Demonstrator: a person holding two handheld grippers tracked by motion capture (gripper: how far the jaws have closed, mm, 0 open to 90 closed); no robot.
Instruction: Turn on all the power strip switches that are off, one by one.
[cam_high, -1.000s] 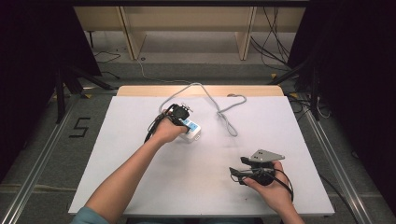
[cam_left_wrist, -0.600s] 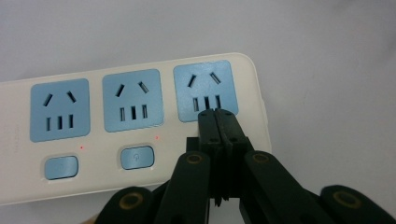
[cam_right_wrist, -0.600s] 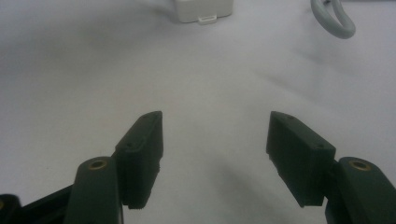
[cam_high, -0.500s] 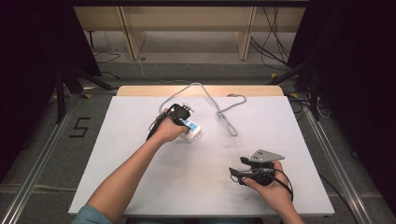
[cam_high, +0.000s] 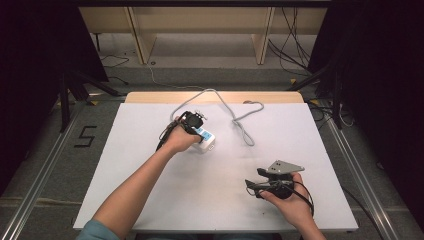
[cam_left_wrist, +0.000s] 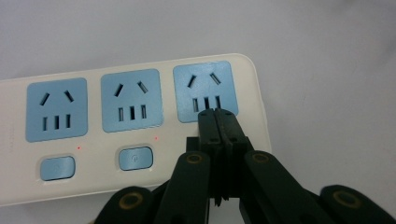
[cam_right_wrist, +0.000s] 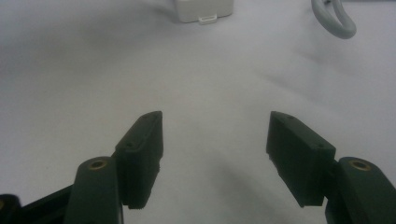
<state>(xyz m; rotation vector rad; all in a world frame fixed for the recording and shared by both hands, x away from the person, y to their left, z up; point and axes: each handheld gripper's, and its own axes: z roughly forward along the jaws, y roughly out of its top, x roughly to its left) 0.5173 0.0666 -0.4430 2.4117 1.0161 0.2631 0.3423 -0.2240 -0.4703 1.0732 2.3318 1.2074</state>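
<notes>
Nothing moved; left gripper (cam_left_wrist: 216, 113) closed, tips on power strip (cam_left_wrist: 140, 84).

Cream-white power strip (cam_left_wrist: 140, 135) with sky-blue sockets and blue buttons, just ahead of black left gripper (cam_left_wrist: 217, 114).
Tiny red dots beside the buttons; brass-coloured rivets on black jaws; pale grey cable (cam_high: 240, 117) over white table (cam_high: 215, 200) beyond black right gripper (cam_right_wrist: 215, 154).
</notes>
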